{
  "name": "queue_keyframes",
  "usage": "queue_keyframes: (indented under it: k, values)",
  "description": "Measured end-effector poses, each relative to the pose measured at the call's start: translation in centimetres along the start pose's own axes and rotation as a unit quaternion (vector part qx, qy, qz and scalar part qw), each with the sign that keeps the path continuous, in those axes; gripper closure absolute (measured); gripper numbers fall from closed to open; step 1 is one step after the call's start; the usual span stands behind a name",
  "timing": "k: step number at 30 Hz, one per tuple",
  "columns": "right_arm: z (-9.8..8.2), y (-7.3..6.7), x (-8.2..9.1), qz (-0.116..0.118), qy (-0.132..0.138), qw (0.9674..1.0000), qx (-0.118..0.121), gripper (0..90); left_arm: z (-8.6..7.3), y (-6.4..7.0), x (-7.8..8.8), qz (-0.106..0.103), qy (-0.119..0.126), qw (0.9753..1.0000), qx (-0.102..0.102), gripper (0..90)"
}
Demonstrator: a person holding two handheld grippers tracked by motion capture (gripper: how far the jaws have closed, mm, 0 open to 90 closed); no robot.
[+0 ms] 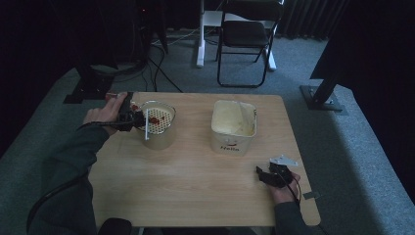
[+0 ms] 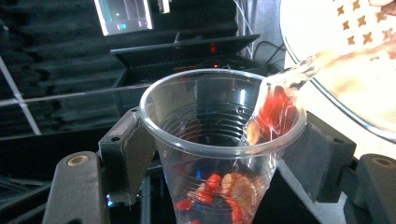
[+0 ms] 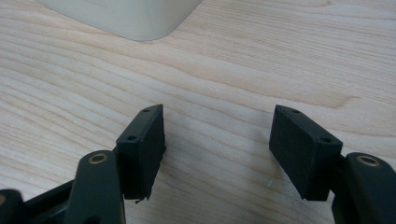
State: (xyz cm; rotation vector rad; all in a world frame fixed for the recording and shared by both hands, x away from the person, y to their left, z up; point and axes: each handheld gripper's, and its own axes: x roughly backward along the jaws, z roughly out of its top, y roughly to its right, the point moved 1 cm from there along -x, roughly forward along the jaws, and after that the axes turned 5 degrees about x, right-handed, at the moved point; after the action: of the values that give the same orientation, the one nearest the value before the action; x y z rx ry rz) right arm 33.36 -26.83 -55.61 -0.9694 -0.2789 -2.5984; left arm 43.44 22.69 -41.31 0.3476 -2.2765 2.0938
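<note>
Wooden table: cream tub marked "Hello" toward the far right, its contents hard to make out; metal pot with a perforated strainer insert toward the far left corner, red pieces on the insert. Left gripper, at the pot's left rim, jaws clamped on a clear plastic cup holding red gummy pieces, cup base cut off. Right gripper, near the right front edge, jaws wide over bare wood.
</note>
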Motion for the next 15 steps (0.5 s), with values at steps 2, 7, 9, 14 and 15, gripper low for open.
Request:
queue_keyframes:
  k: [2,7,9,14,15]
  values:
    - [0.0,0.0,0.0,0.0,0.0,1.0,0.0,35.5,0.07,0.0,0.14,0.007,0.0,0.9999,-0.012,29.5]
    - [0.0,0.0,0.0,0.0,0.0,1.0,0.0,35.5,0.21,0.0,0.2,0.019,0.0,0.9992,-0.036,29.8]
    - [0.0,0.0,0.0,0.0,0.0,1.0,0.0,35.5,0.23,0.02,0.19,0.02,0.0,0.9989,-0.042,29.9]
    - [0.0,0.01,-0.01,0.0,0.0,1.0,0.001,35.4,0.34,0.07,0.22,0.025,0.001,0.9976,-0.064,29.9]
    - [0.01,0.01,-0.01,0.0,0.0,1.0,0.001,35.5,0.34,0.07,0.22,0.026,0.002,0.9976,-0.065,29.9]
